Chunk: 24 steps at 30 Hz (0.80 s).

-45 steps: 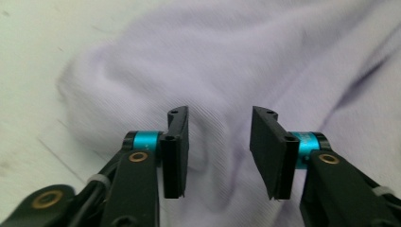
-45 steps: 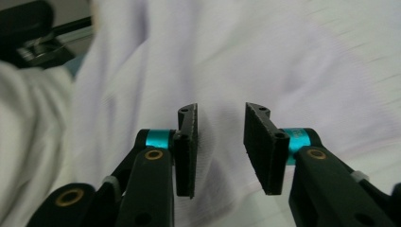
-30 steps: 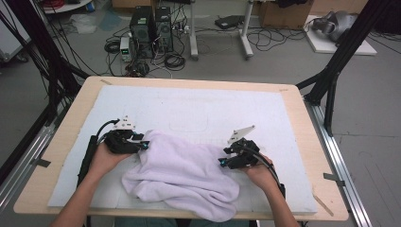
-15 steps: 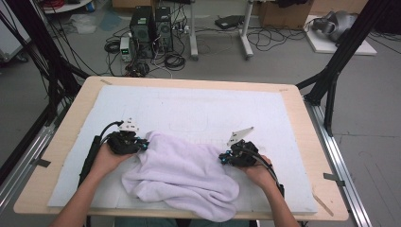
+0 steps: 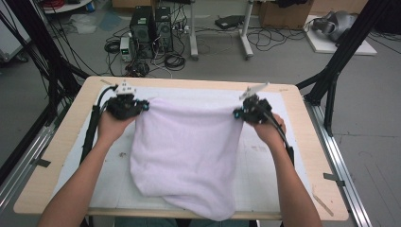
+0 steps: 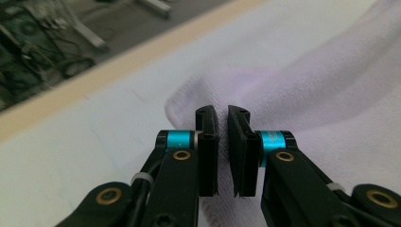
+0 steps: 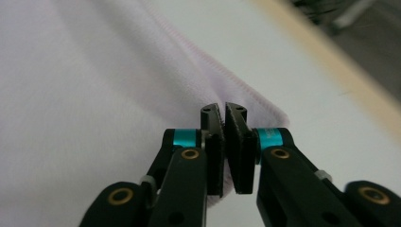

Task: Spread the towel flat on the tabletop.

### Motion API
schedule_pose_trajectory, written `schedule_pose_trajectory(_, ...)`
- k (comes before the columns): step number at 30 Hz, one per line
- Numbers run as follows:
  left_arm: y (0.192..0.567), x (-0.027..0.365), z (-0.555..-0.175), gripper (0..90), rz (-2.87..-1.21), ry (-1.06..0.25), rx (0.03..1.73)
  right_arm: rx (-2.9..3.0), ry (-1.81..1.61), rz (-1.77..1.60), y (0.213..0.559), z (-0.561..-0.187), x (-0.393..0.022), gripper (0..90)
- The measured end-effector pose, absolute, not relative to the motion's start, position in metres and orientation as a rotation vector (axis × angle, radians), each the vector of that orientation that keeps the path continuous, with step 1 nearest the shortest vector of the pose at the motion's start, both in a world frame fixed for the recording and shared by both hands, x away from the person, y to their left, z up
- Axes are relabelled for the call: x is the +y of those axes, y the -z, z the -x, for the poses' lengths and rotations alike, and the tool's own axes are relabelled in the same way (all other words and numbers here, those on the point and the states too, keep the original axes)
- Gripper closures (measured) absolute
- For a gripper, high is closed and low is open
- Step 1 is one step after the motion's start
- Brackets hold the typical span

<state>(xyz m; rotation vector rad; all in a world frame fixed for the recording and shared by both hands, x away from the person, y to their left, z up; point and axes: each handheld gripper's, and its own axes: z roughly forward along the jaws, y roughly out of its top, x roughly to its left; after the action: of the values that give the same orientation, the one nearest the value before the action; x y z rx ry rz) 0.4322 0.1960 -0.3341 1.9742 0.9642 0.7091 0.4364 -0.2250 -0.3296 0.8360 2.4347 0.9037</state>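
Towel work, high view first. The pale lilac terry towel (image 5: 187,151) hangs stretched between the two grippers over the white paper-covered wooden table (image 5: 302,156), its top edge pulled taut near the table's far side and its lower end drooping past the table's near edge. A second ago the same towel lay in a crumpled heap near the table's near edge, with both grippers low at its sides; now both hands are up and spread apart. Left gripper (image 5: 142,106) pinches the towel's upper left corner, right gripper (image 5: 238,113) the upper right one. Judgement: corners found and the cloth shaken open, so laying it flat on the table for a fold looks like the next step.

Left gripper view. The left gripper (image 6: 227,144) has just been closing: jaws nearly together, a narrow slot between them, the corner of the towel (image 6: 302,94) clamped in that slot. Table edge runs diagonally behind, a detail of grip the high view is too coarse to give.

Right gripper view. The right gripper (image 7: 226,142) likewise has just been closing, jaws almost meeting on the towel's (image 7: 94,94) stitched hem. Pink hem stitching reads clearly here; the towel's overall hang reads from the high view.
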Motion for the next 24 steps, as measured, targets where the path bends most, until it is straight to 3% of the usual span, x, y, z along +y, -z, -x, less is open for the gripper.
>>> schedule_pose_trajectory(1,0.332,0.195,-0.440,68.7,-1.956,-0.751,1.010,2.394,-0.914,-0.855,0.326,-0.444,-0.225,73.8)
schedule_pose_trajectory(2,0.333,0.196,-0.447,62.2,-1.950,-0.708,1.052,2.359,-0.925,-0.889,0.323,-0.452,-0.223,66.6)
schedule_pose_trajectory(6,0.355,0.201,-0.447,52.1,-2.023,-0.624,1.069,2.398,-0.937,-0.922,0.335,-0.461,-0.217,61.2)
schedule_pose_trajectory(13,0.389,0.206,-0.415,50.0,-2.063,-0.516,1.009,2.509,-0.982,-0.862,0.365,-0.430,-0.212,55.2)
schedule_pose_trajectory(24,0.386,0.201,-0.349,46.1,-2.080,-0.469,0.819,2.558,-1.157,-0.714,0.380,-0.348,-0.208,48.0)
